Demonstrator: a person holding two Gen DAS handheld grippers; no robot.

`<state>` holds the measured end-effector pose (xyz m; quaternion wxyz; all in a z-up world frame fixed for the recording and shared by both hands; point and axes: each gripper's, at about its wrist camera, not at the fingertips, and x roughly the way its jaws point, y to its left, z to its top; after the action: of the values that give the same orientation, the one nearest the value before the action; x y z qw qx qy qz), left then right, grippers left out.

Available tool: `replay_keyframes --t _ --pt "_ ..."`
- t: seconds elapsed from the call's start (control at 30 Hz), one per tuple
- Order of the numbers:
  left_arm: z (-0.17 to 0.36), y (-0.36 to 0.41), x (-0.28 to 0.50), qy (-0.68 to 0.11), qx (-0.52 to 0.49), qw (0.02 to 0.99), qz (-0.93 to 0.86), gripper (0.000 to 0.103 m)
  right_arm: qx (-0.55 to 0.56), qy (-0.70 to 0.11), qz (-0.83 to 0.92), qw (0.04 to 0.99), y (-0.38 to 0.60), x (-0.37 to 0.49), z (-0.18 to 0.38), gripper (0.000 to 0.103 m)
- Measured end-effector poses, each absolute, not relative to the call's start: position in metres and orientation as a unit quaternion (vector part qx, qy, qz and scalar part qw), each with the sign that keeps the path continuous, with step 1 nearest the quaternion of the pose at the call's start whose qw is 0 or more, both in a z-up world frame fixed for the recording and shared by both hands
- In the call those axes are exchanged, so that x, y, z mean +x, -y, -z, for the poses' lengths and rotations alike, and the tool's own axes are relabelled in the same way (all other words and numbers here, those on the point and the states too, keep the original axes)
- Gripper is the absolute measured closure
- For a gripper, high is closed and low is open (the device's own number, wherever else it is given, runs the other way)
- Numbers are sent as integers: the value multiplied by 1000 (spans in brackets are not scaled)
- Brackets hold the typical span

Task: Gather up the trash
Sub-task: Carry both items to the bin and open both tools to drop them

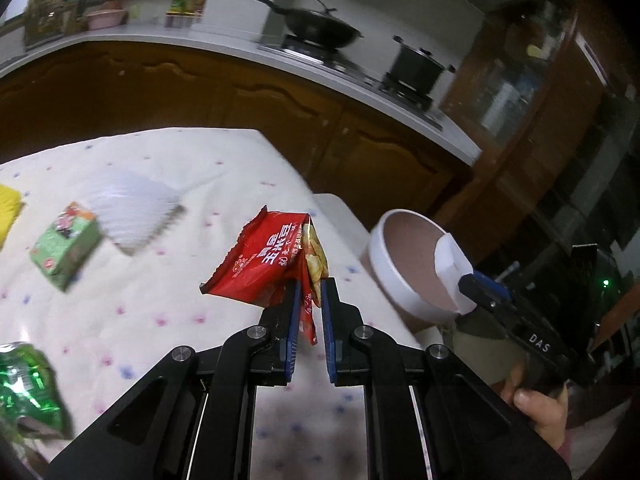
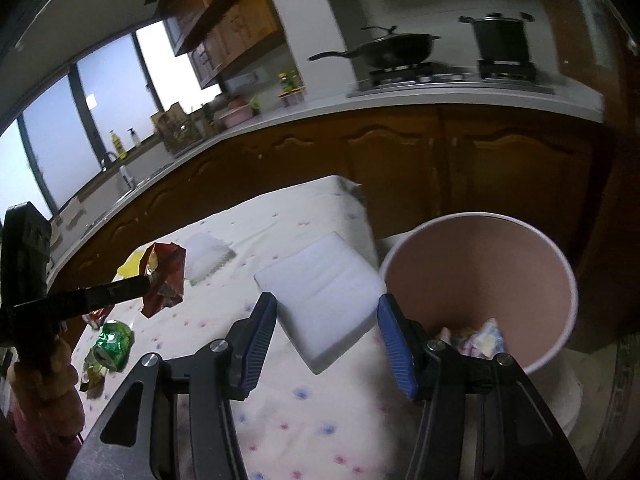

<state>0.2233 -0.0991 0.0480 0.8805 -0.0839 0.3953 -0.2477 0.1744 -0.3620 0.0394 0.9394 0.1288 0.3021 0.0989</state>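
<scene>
We find the red crinkled snack wrapper point(image 1: 264, 264) pinched in the closed left gripper point(image 1: 310, 300), lifted above the spotted tablecloth point(image 1: 160, 312). The half-open right gripper point(image 2: 326, 320) clasps a white foam block point(image 2: 324, 300). Only its view shows scraps inside the pink-lined paper bucket point(image 2: 480, 264).

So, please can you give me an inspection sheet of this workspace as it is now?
Surface: table under a white dotted cloth.
Job's things: red snack bag; white foam block; paper bin, some trash inside.
Clutter: crushed green can, green box, yellow item.
Grippers: left gripper shut on the red snack bag; right gripper holds the white foam block.
Cables: nothing seen.
Surroundings: kitchen counter, wok, pot.
</scene>
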Motion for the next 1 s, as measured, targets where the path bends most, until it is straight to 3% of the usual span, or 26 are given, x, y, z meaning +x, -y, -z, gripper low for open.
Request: replay_keyframes --t 1.0 --pt "-30 284 265 -425 -28 826 368 94 185 -301 -7 936 481 176 -17 49"
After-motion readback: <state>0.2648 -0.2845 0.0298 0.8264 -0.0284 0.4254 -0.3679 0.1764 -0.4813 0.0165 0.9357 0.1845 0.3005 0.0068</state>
